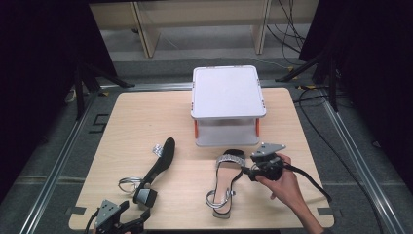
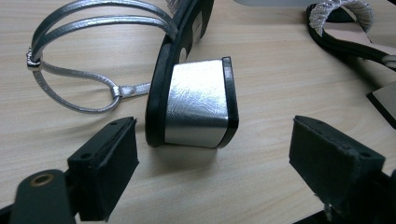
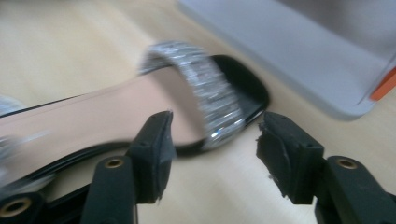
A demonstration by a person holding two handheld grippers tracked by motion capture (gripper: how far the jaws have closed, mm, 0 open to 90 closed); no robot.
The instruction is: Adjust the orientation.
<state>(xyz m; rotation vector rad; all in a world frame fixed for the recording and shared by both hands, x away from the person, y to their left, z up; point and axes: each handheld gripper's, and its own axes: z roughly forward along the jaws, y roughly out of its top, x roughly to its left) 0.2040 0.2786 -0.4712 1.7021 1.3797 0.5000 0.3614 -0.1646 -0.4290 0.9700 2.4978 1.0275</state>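
I see two black grippers: the right gripper (image 1: 249, 171) and left gripper (image 1: 139, 220) each carry a grey three-cornered plate, brass-ringed screw holes and a black cable.

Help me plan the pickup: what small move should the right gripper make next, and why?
Probably ease the right gripper forward a little, then close. Its jaws stand open astride the sandal edge by the glitter strap, but the pads do not seem to press it yet, so closing now might catch only the rim.

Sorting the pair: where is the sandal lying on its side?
High view: the tipped sandal lies left of the upright sandal, heel toward the left hand-held gripper.
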